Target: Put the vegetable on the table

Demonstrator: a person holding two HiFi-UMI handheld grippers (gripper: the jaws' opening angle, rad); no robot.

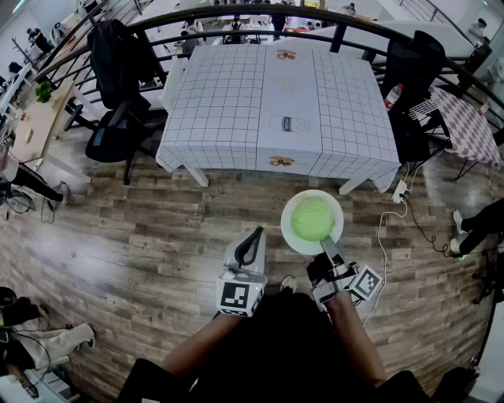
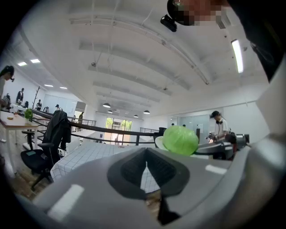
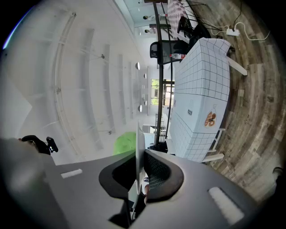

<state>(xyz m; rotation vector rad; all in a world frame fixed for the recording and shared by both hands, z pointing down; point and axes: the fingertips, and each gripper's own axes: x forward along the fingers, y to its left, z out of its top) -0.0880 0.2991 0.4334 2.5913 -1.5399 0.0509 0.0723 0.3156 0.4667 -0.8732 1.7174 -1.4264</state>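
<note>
A round green cabbage (image 1: pixel 312 218) lies on a white plate (image 1: pixel 285 229), held above the wooden floor in front of the table (image 1: pixel 228 102). My right gripper (image 1: pixel 327 245) is shut on the plate's near rim. In the right gripper view the plate's edge (image 3: pixel 137 134) runs between the jaws, with the cabbage (image 3: pixel 124 143) behind it. My left gripper (image 1: pixel 250 245) hovers just left of the plate, shut and empty. The left gripper view shows the cabbage (image 2: pixel 180 140) to the right and the grid-cloth table (image 2: pixel 91 154) ahead.
The table has a white grid cloth with a printed centre strip (image 1: pixel 290 102). A black railing (image 1: pixel 236 16) curves behind it. A black office chair (image 1: pixel 118 130) stands at its left, another chair (image 1: pixel 413 71) at its right. A power strip and cable (image 1: pixel 400 190) lie on the floor.
</note>
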